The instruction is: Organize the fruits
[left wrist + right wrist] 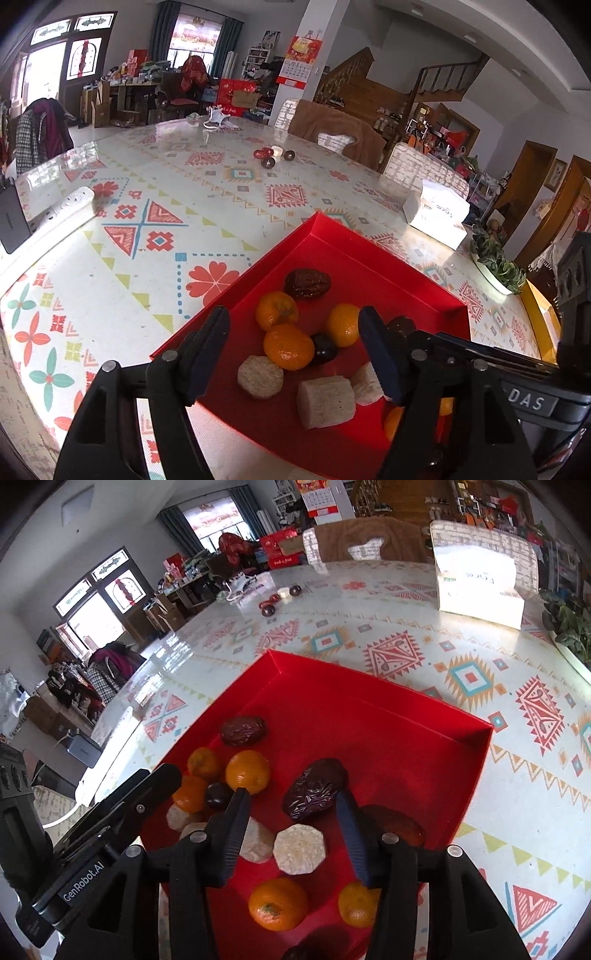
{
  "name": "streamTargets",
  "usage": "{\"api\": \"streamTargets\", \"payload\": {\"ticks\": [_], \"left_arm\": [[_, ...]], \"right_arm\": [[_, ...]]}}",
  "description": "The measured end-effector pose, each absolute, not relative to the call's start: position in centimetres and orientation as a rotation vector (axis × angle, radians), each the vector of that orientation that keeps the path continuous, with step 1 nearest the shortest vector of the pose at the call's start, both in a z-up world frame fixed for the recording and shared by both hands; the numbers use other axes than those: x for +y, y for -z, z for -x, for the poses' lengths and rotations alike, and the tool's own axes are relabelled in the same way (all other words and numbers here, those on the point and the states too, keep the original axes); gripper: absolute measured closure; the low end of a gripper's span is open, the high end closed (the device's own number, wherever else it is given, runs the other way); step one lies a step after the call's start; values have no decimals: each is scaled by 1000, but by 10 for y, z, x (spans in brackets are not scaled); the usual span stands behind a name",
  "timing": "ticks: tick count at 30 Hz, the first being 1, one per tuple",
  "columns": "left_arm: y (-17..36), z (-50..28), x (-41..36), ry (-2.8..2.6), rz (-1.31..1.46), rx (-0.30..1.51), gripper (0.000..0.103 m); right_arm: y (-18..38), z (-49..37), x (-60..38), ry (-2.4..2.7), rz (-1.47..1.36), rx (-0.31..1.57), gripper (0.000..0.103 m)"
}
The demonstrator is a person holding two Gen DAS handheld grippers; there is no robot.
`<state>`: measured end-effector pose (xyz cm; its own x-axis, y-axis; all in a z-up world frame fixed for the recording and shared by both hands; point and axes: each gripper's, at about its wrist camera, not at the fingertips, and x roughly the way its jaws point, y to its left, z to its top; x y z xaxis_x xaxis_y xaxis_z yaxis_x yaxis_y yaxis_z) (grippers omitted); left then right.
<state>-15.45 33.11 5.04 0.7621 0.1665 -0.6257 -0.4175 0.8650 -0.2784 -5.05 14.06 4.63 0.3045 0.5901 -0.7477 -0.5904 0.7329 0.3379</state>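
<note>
Jaws apart on both, over red tray [388, 254], tangerines [287, 346]

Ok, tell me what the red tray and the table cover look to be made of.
Red tray: probably cardboard, matte finish; its thin straight walls meet in sharp folded corners. Table cover: seems a printed cloth under glass or clear plastic; window light reflects off its glossy surface.
</note>
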Motion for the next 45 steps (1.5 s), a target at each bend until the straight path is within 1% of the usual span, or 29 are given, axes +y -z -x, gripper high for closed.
{"api": "streamTargets", "payload": {"ticks": [11,16,21,25,30,32,35,39,45], "left_arm": [[-77,168,300,-327,365,591,25],[-91,176,275,-334,306,565,20],[-105,185,250,-376,241,528,11],[-117,192,231,-428,180,485,10],[-141,213,203,-537,103,337,1],[-152,228,194,-567,98,246,0],[-163,243,184,-576,116,167,0],[-161,245,178,-592,147,181,0],[-148,232,168,-572,136,258,0]], "right_arm": [[-63,72,98,-758,-50,930,46],[-67,81,75,-745,-84,912,44],[-73,92,47,-728,-117,882,41],[-76,99,22,-706,-142,850,40],[-78,106,-9,-682,-179,810,39],[-80,110,-20,-676,-189,791,39],[-83,117,-30,-672,-189,759,39],[-85,128,-39,-683,-179,727,35],[-81,142,-45,-687,-146,702,35]]}}
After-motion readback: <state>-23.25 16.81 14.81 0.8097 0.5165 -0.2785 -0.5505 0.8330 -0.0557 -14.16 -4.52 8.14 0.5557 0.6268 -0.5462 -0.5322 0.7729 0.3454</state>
